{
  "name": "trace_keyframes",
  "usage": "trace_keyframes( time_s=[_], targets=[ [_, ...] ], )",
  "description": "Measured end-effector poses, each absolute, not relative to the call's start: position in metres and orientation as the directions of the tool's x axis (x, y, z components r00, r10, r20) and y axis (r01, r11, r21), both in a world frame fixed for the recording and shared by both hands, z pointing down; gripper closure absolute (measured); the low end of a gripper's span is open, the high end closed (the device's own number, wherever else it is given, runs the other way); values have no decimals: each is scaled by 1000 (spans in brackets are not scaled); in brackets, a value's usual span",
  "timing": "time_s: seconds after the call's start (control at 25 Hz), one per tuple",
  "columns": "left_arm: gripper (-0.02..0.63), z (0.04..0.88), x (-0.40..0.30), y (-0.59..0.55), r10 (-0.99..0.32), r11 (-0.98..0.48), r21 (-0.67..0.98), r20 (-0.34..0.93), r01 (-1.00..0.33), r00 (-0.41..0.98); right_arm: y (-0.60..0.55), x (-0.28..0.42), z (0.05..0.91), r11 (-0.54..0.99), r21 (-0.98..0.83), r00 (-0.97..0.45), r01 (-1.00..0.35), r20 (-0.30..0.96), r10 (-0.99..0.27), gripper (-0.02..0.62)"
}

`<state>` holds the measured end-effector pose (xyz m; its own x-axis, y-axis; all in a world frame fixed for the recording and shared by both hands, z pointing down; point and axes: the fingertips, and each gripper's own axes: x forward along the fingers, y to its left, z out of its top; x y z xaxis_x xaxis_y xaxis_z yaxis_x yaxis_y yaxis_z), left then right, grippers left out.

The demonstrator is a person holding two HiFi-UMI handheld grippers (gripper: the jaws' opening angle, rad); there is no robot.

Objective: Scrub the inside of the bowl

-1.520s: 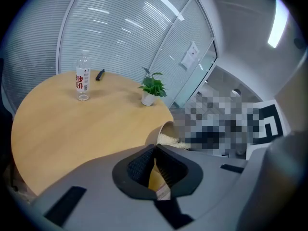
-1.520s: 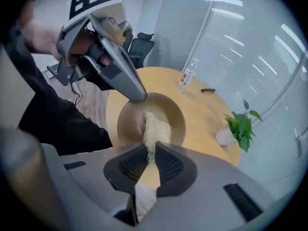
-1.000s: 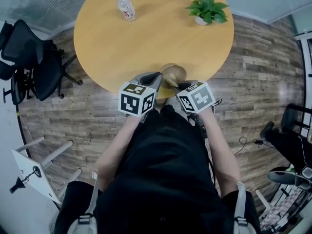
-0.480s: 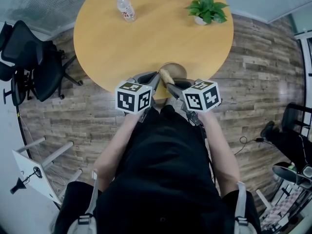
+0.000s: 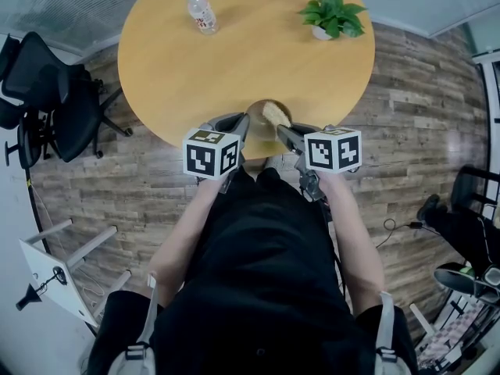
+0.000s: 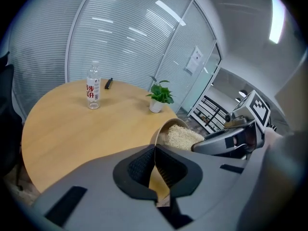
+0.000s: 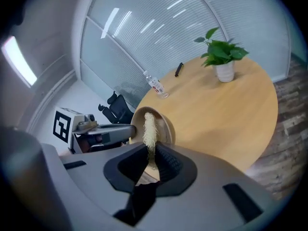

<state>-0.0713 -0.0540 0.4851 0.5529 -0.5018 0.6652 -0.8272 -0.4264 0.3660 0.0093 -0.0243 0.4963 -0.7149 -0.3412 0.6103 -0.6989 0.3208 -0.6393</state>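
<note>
**A:** What has changed in the last second?

**B:** The right tool has swung out to the right, so its marker cube sits further from the left one. The left tool has barely shifted. The head of the brush now lies toward the far right side of the bowl.

**A:** Where is the bowl?

**B:** At the near edge of the desk, just in front of the person, tipped up with its opening facing right. The left tool is pressed together on its thin rim.

**A:** Anything inside it?

**B:** Only the brush's pale bristle head, which seems to rest against the inner wall. The right tool is pinching the brush's wooden handle.

**A:** What do the gripper views add?

**B:** The left gripper view shows the bristles broadside, nearly filling the bowl. The right gripper view sees them edge-on, as a narrow strip. Both show a dark pen on the far side near the bottle, with the potted plant to the right. The head view cuts the pen off at its top edge. Only the head view shows the office chairs on the wood floor to the left.
</note>
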Motion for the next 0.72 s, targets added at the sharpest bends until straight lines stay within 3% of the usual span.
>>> trace_keyframes(
  time_s=[0.28,0.72],
  targets=[
    [592,479,-65,-57,-527,-465,305,659,-831,537,-37,22,496,216,-670,-690,-710,602,-402,549],
    [591,478,-43,-46,-473,-544,294,666,-786,577,-30,11,493,574,-496,-720,-652,641,-265,549]
  ],
)
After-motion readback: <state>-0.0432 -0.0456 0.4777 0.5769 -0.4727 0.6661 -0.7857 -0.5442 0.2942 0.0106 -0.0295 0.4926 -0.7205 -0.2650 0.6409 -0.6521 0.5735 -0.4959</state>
